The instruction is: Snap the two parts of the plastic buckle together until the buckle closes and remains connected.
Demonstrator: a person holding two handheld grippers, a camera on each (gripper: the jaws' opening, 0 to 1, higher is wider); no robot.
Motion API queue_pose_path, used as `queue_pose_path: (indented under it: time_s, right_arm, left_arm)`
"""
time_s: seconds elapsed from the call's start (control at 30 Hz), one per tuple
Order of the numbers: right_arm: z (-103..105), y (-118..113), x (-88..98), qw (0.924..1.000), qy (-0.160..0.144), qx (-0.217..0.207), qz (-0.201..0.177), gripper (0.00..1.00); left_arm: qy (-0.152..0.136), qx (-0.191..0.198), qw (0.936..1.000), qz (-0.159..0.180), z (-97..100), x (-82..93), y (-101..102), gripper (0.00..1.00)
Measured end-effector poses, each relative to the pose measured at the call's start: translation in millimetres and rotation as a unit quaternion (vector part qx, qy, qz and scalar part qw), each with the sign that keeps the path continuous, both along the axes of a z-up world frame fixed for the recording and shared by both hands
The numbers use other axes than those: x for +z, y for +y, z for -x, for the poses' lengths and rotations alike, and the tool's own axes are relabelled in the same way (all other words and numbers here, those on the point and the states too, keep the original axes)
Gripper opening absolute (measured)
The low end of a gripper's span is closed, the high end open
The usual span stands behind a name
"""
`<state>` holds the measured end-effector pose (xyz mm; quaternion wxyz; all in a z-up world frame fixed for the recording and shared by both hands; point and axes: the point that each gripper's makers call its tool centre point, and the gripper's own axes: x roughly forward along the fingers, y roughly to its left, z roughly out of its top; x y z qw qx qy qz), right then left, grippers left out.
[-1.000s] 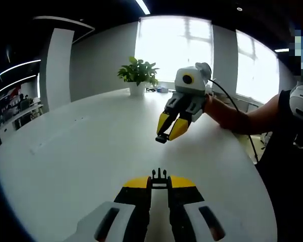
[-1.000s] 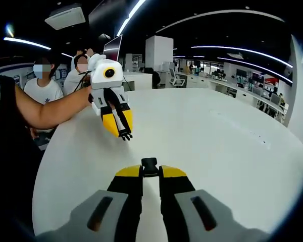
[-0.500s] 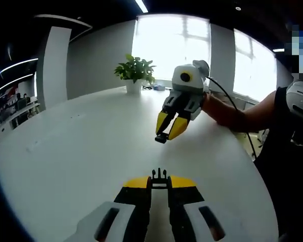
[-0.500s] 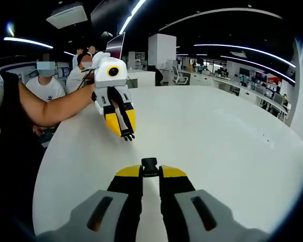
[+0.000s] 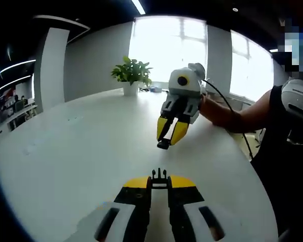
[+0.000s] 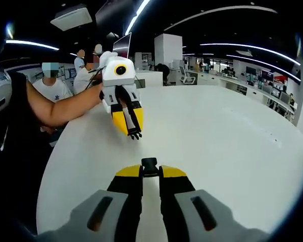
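1. In the left gripper view the left tool [image 5: 159,182] rises from the bottom centre, its yellow-tipped jaws clamped on the pronged buckle half [image 5: 159,176] — the thin black prongs stick up just past the tips.

2. In the right gripper view the right tool [image 6: 150,171] likewise stands at bottom centre, jaws pinched on the socket buckle half [image 6: 149,164], a small black block poking out between the tips.

3. What has changed: over the last second the right tool, seen in the centre of the left gripper view, has drifted a little down and leftward in the frame and swung so its jaws point more steeply down, the socket half now hanging nearer above the prongs. In the right gripper view the left tool has correspondingly slid from left of centre toward the middle, its pronged end closer to the socket half.

4. The potted plant [image 5: 131,74] and windows have shifted slightly as well, so part of this is the camera's own motion — yet the two tools are plainly closing on each other.

5. For the task: both halves are gripped and held in the air above the white worktop [image 5: 70,151], apart and not yet mated. I judge this to be the approach-and-align stage; the prongs must line up squarely with the socket mouth before the push, or they may jam or slip in the grip.
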<state>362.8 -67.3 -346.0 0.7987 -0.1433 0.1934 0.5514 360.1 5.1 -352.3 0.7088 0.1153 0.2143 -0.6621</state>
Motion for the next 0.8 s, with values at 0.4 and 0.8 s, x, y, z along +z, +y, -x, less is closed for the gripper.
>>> queue_pose_path:
  time_s: [0.4, 0.8]
  right_arm:
    - [4, 2, -2.5, 0.9999, 0.004, 0.013, 0.001, 0.1]
    - [10, 5, -5.7, 0.9995, 0.008, 0.029, 0.005, 0.1]
  left_arm:
    - [0.002, -0.006, 1.0, -0.002, 1.4, -3.2, 1, 0.1]
    - [-0.003, -0.027, 0.9996, -0.005, 10.8, -2.8, 0, 0.1]
